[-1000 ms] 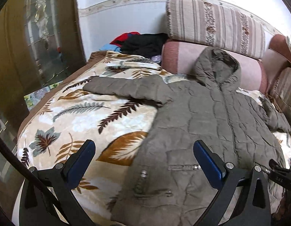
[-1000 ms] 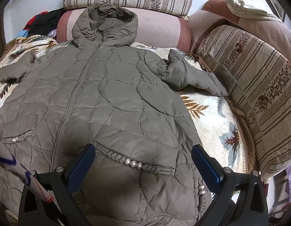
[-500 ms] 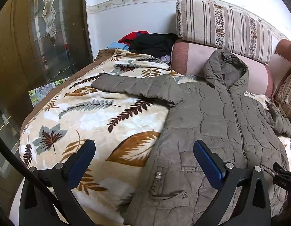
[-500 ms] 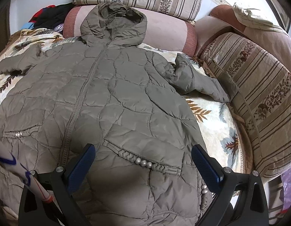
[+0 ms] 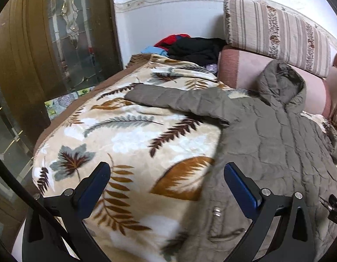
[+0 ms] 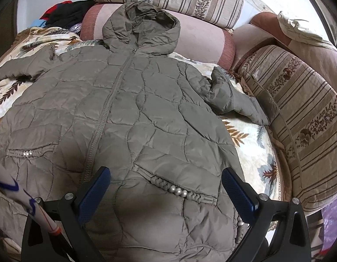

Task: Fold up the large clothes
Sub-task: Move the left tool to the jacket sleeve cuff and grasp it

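Note:
An olive quilted hooded coat (image 6: 146,113) lies flat, front up and zipped, on a leaf-print blanket (image 5: 129,139). Its hood (image 6: 142,26) rests against a pink bolster. One sleeve (image 5: 175,102) stretches left across the blanket; the other sleeve (image 6: 236,100) bends toward the striped cushions. My left gripper (image 5: 166,185) is open above the blanket, just left of the coat's (image 5: 277,152) lower edge. My right gripper (image 6: 166,187) is open over the coat's lower front, near a beaded pocket (image 6: 179,191). Neither holds anything.
Striped cushions (image 6: 299,118) line the right side and the back wall (image 5: 275,32). A pile of dark, red and blue clothes (image 5: 190,48) sits in the far left corner. A glass-panelled door (image 5: 65,35) stands left of the bed. A white rod (image 6: 24,200) crosses the lower left.
The left gripper has shifted left, off the coat's hem and over bare blanket. The right gripper has drifted slightly right along the coat. Both stay open.

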{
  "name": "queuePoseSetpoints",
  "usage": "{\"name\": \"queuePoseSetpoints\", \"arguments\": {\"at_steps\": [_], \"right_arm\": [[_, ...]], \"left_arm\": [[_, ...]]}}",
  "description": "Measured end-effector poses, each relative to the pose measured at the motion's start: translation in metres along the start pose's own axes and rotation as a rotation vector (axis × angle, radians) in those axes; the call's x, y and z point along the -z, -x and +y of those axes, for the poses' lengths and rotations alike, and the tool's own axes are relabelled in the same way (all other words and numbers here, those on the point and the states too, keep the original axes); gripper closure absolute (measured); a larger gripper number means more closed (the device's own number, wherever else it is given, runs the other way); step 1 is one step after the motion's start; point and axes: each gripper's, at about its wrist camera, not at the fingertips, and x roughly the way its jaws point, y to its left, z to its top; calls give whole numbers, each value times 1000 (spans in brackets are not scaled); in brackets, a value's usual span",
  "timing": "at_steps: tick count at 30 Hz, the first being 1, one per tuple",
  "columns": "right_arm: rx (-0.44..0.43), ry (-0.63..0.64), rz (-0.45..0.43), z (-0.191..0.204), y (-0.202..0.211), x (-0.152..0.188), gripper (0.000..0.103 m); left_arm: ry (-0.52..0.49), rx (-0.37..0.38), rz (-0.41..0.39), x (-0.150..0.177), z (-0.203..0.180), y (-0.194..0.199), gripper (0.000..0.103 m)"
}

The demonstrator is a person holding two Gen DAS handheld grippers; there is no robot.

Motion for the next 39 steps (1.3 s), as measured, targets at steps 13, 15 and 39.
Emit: {"name": "queuePoseSetpoints", "arguments": {"at_steps": [13, 15, 39], "right_arm": [[-30, 40, 3, 17, -2, -7, 0], [-49, 46, -7, 19, -1, -9, 0], [-152, 38, 83, 30, -44, -11, 1]], "left_arm": [[89, -114, 5, -29, 62, -28, 0], [104, -107, 8, -38, 71, -34, 0], [615, 442, 325, -149, 145, -311, 28]]}}
